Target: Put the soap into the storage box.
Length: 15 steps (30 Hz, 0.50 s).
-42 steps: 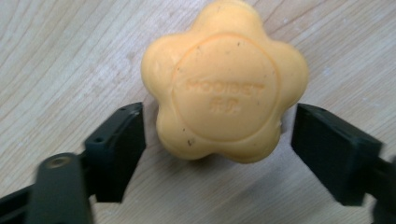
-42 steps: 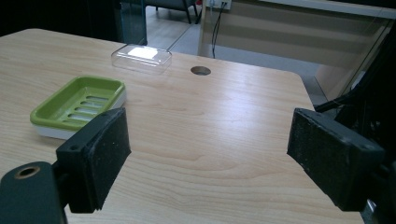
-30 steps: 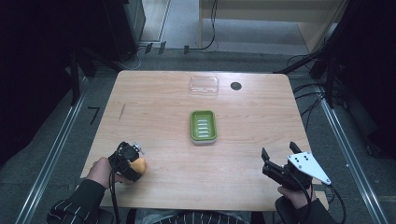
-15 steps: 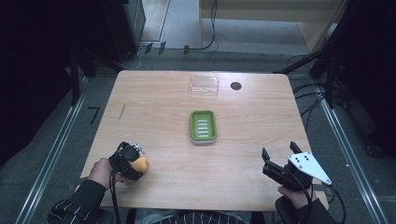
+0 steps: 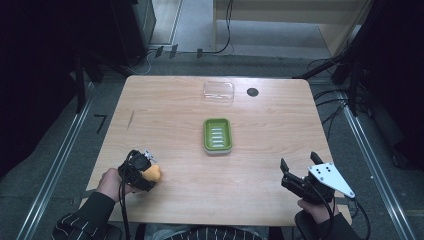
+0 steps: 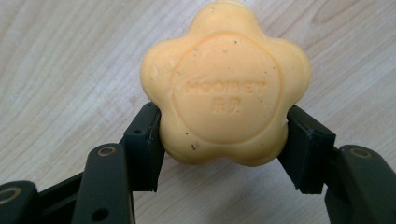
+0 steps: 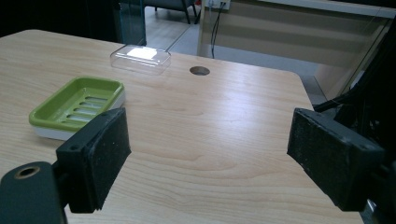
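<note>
An orange flower-shaped soap bar sits between the two black jaws of my left gripper, which is shut on its sides just over the wooden table. In the high view that soap and left gripper are near the table's front left. A green soap dish with a slotted bottom lies in the table's middle, also seen as the green dish at the left of the right gripper view. My right gripper stands open at the front right, jaws wide apart with nothing between them.
A clear plastic lid lies at the table's far side, beside a dark round hole. Dark equipment and cables ring the table. A wooden desk panel stands beyond the far edge.
</note>
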### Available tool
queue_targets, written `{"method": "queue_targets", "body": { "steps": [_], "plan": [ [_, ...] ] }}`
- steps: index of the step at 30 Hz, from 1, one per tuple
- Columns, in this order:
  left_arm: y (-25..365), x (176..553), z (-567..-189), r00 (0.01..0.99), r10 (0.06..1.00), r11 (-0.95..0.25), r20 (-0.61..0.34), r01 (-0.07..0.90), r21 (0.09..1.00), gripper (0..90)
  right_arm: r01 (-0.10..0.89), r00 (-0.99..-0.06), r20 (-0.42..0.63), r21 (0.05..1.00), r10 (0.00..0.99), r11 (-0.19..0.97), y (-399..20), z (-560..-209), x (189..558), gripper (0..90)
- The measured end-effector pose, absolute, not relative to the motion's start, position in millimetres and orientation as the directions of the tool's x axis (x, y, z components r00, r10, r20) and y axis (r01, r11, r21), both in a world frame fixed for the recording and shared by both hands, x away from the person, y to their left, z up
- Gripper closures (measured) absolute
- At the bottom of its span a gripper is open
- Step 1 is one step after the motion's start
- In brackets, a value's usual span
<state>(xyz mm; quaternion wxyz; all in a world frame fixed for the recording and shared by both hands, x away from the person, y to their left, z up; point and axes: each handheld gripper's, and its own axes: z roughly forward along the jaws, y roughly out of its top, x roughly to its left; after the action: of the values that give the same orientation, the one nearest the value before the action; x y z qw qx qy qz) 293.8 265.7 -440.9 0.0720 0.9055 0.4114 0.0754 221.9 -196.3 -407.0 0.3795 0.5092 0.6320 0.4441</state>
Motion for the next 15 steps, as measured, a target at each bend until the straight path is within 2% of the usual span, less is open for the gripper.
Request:
{"method": "queue_targets", "body": {
  "steps": [15],
  "plan": [
    [254,305,-438,0.661,0.745,-0.664,0.092,0.718,0.209,39.6,0.305,-0.191,-0.029,0.948,0.981,0.087,-197,-407,222,13.7]
  ]
}}
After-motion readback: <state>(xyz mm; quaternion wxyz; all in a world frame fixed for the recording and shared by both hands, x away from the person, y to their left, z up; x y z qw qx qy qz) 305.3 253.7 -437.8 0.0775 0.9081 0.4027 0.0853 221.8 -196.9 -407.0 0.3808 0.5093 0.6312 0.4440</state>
